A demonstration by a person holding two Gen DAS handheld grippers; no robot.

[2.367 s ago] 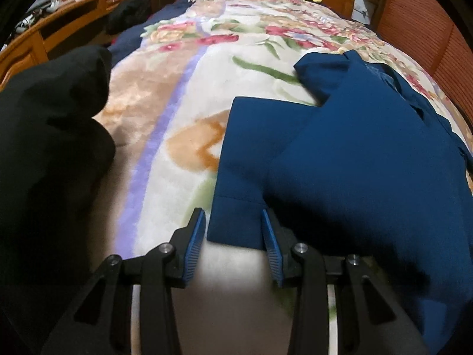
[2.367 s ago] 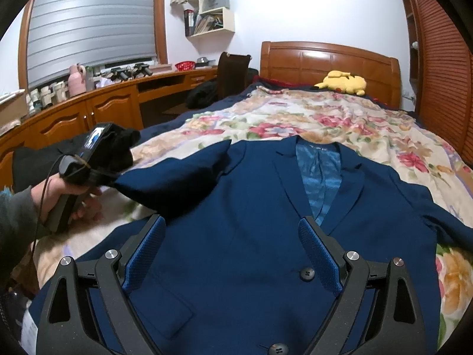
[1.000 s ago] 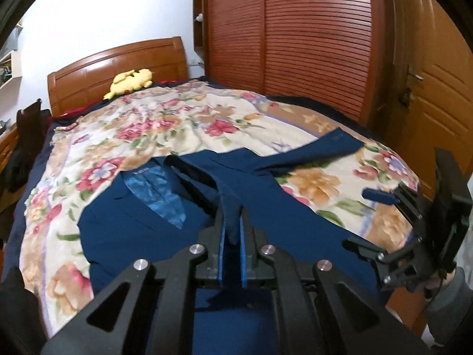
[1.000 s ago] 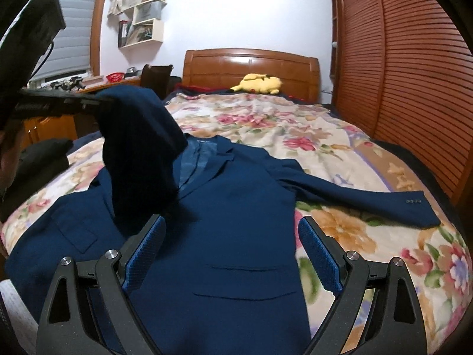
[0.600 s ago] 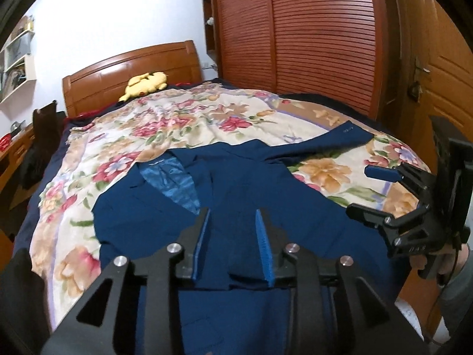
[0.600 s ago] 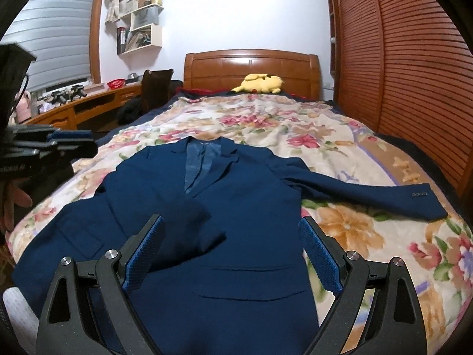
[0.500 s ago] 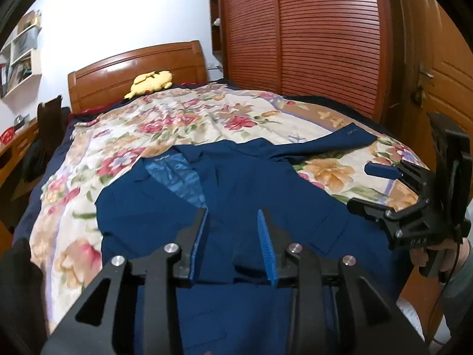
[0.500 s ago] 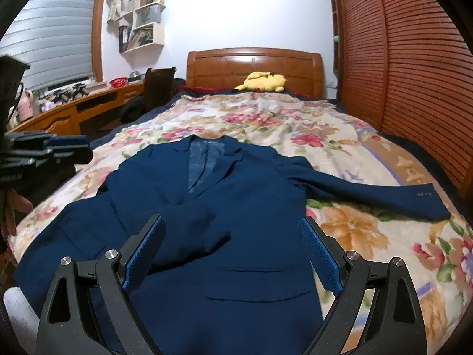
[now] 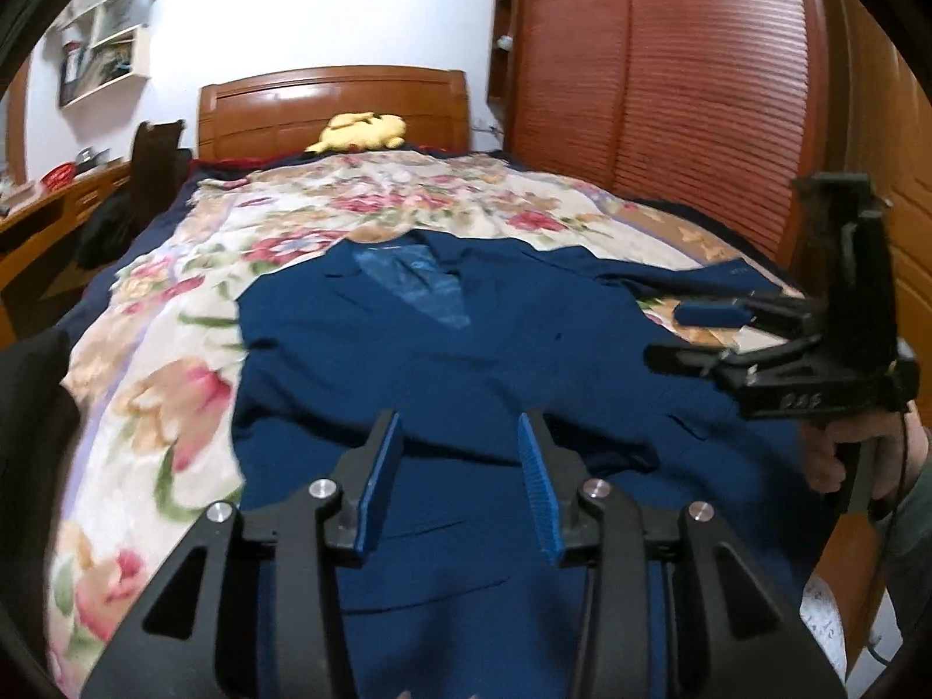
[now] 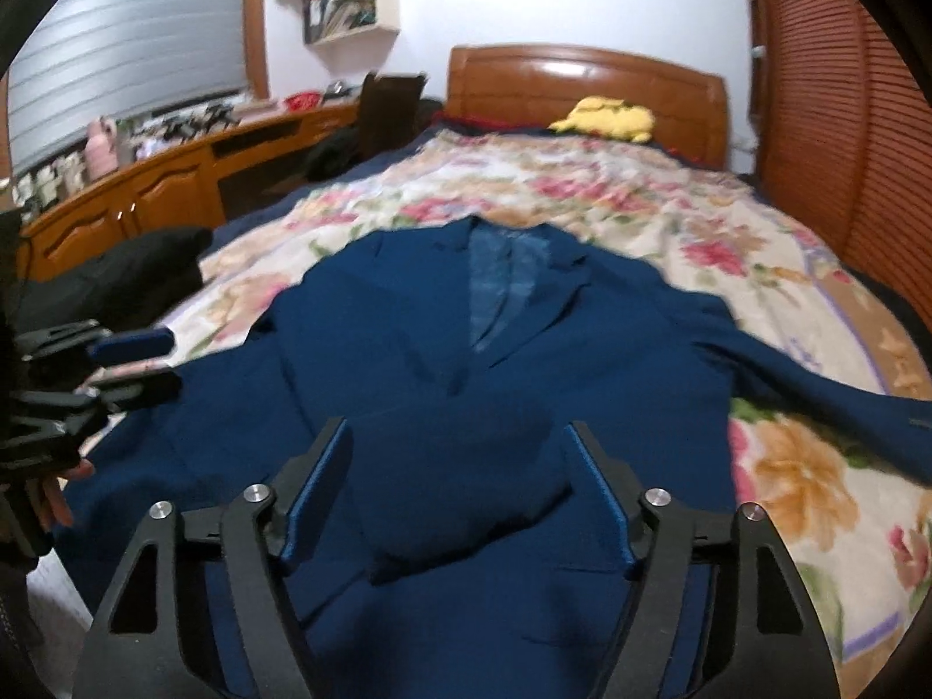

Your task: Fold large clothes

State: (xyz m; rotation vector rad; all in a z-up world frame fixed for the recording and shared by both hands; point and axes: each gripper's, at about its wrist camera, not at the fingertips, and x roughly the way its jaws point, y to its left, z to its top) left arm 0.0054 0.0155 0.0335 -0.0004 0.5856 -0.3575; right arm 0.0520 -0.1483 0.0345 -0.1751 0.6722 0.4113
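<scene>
At the bottom of the left wrist view, the left gripper point(image 9: 460, 483) hangs over the lower front of the navy suit jacket point(image 9: 466, 361); its blue-padded jaws are opening, and nothing is pinched between them, the cloth lying below. In the right wrist view the right gripper point(image 10: 460, 495) fills the lower centre of the frame, its jaws wide apart but closing, framing the folded-in sleeve point(image 10: 466, 477) that lies as a dark hump across the jacket's front without the pads pressing on it. That same gripper shows at the right edge of the left wrist view, gripped by a hand point(image 9: 844, 454) with a grey sleeve below it.

The jacket lies face up, spread over the middle of the floral bedspread point(image 9: 175, 384), collar toward the far end of the bed, lighter blue lining point(image 10: 501, 291) showing at the open neck. Its other sleeve point(image 10: 815, 384) stretches out flat toward the right edge of the right wrist view.

A black garment point(image 10: 116, 274) sits at the left side of the bed. Farther back, a yellow plush toy point(image 10: 611, 113) rests against the wooden headboard point(image 10: 582, 76). A wooden desk point(image 10: 175, 175) runs along the left, slatted wardrobe doors point(image 9: 670, 87) along the right.
</scene>
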